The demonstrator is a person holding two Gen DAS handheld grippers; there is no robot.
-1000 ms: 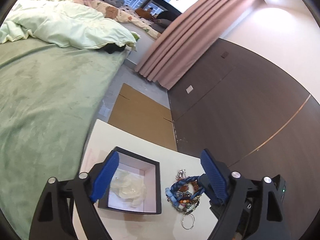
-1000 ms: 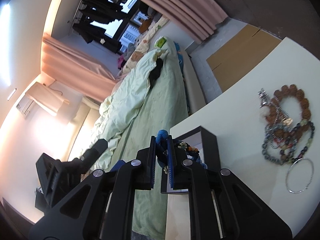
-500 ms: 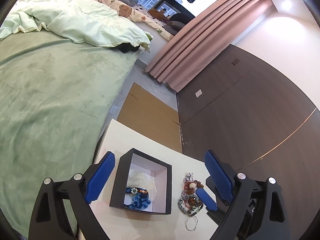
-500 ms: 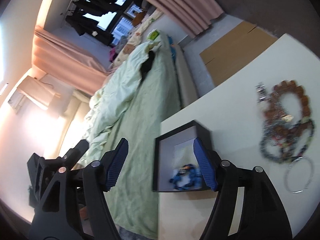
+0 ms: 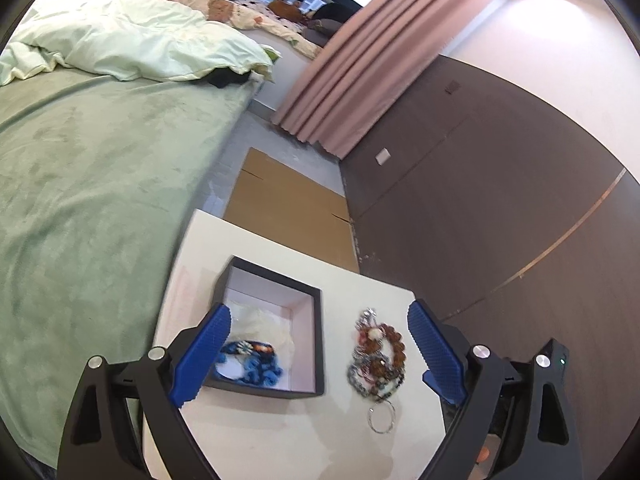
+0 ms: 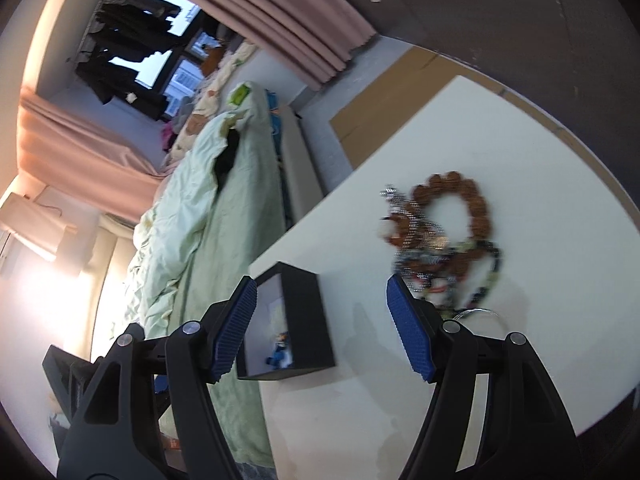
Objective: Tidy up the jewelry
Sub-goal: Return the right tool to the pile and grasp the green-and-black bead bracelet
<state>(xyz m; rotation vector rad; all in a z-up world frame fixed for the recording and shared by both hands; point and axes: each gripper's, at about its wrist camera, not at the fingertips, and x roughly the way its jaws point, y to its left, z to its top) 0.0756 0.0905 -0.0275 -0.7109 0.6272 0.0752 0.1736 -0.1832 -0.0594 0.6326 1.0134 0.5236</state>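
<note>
A black open box (image 5: pixel 316 320) with a white inside stands on the white table (image 5: pixel 280 432). In it lies a blue beaded bracelet (image 5: pixel 256 364) on pale tissue. To its right lies a tangled pile of jewelry (image 5: pixel 378 356): a brown bead bracelet, chains and a silver ring. My left gripper (image 5: pixel 320 356) is open and empty above the box and pile. My right gripper (image 6: pixel 320 328) is open and empty, between the box (image 6: pixel 308 320) and the pile (image 6: pixel 444 232). The blue bracelet (image 6: pixel 280 350) shows inside the box.
A bed with a green blanket (image 5: pixel 88 184) lies left of the table. Flat cardboard (image 5: pixel 288 212) is on the floor beyond the table. A dark wall panel (image 5: pixel 480 208) and pink curtain (image 5: pixel 352 76) stand behind.
My right gripper opened and dropped the blue bracelet into the box, then drew back toward the pile. My left gripper pulled back and up, staying open.
</note>
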